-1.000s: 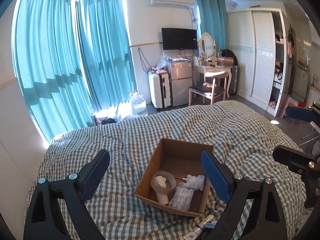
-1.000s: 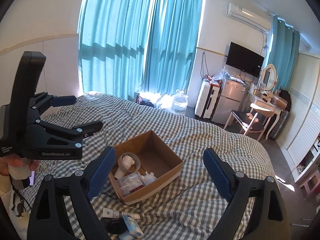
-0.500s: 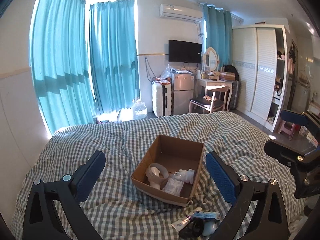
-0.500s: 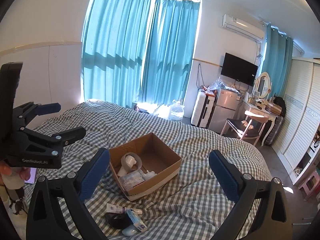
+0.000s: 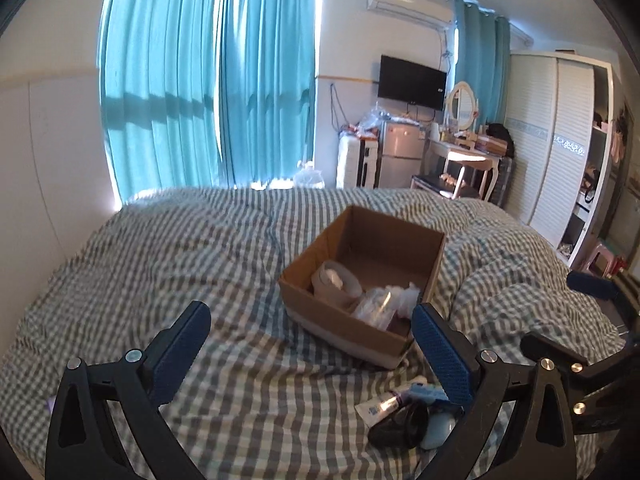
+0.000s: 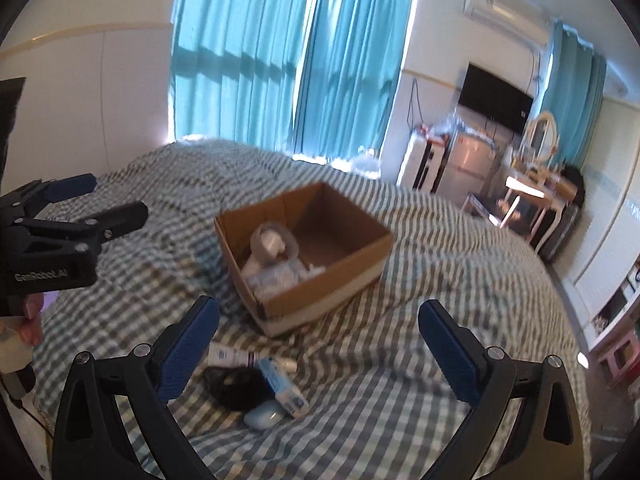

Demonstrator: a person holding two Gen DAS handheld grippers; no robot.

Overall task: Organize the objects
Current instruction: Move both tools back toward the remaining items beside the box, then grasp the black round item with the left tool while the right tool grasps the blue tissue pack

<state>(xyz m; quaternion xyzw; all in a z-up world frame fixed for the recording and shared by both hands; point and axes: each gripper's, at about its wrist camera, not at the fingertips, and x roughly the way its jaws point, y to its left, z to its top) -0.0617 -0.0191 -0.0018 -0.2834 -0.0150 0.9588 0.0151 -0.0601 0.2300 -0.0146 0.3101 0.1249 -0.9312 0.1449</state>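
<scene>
An open cardboard box (image 5: 352,336) (image 6: 320,300) sits on the checked bed and holds a roll of tape (image 5: 334,280) (image 6: 274,242) and plastic-wrapped items (image 5: 380,300). In front of it lie a white tube (image 6: 236,358) (image 5: 378,408), a blue-and-white pack (image 6: 282,386), a black object (image 6: 236,388) (image 5: 400,424) and a pale blue oval item (image 6: 262,416). My left gripper (image 5: 308,344) is open and empty above the bed. My right gripper (image 6: 318,344) is open and empty above the small pile.
The checked duvet (image 5: 160,264) covers the whole bed. Teal curtains (image 5: 208,80) hang behind it. A fridge, suitcase, dressing table and chair (image 5: 452,168) stand at the far wall, with a white wardrobe (image 5: 560,140) at the right.
Both grippers have pulled back and lowered toward the bed's near side. The small pile in front of the box has come fully into view. Both stay open.
</scene>
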